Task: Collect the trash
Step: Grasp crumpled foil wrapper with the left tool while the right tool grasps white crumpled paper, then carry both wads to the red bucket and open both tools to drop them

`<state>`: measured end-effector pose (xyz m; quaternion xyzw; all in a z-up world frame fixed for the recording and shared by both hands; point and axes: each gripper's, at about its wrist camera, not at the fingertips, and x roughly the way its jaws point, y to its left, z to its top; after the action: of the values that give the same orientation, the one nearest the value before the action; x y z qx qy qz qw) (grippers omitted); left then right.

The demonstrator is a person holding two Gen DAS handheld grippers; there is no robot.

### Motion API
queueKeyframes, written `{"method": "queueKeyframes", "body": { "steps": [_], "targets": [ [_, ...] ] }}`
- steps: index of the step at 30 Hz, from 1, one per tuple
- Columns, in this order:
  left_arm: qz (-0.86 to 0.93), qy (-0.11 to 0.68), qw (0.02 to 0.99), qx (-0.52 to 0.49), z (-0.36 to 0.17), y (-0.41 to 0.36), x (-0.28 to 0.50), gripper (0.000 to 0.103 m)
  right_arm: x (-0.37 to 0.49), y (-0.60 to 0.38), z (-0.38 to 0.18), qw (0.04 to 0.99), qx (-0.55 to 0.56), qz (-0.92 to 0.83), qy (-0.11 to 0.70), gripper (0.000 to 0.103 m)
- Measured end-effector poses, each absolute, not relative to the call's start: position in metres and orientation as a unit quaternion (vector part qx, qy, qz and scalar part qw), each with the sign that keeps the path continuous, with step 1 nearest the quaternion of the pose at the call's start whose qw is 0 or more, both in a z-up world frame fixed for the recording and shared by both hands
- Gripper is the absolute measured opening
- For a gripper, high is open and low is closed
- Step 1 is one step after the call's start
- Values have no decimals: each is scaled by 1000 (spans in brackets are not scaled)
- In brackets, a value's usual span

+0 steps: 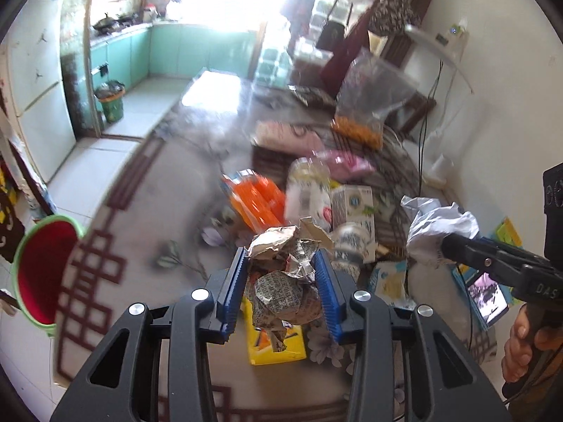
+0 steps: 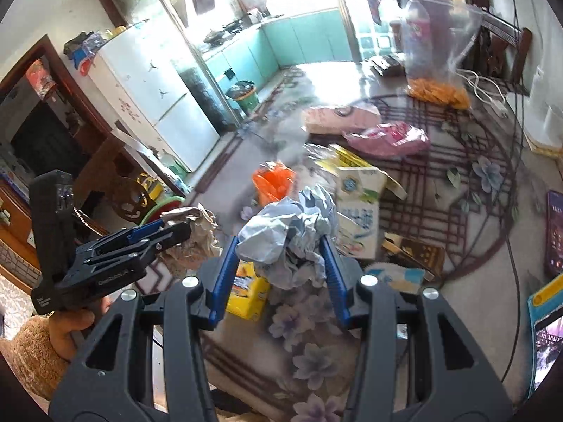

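Brown crumpled newsprint wad (image 1: 285,274) sits pinched between our left gripper (image 1: 283,267) pads, held above the table (image 1: 147,218). Our right gripper (image 2: 279,246) clamps a white crumpled paper ball (image 2: 288,239) just right of it. Below lie a yellow packet (image 1: 278,348) and, farther off, a milk carton (image 2: 359,211). A green bin (image 1: 35,270) with a red inside stands near left.

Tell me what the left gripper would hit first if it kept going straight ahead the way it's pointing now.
Probably the white-labelled bottle beside the orange packet; depth is unclear. The left gripper holds a newspaper wad.
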<state>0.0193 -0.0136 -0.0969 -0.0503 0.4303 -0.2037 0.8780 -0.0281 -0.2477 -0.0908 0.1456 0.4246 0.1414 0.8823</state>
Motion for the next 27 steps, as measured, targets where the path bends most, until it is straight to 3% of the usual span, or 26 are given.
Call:
{"method": "queueKeyframes", "body": {
  "steps": [10,27],
  "targets": [
    [-143,403,901,-73,-74,42,14,37,-19,-195,-72,884,118,183,413,46],
    [-80,402,908,-88,-80,163,30,37,4,-87,-62,882,79,201,419,46]
  ]
}}
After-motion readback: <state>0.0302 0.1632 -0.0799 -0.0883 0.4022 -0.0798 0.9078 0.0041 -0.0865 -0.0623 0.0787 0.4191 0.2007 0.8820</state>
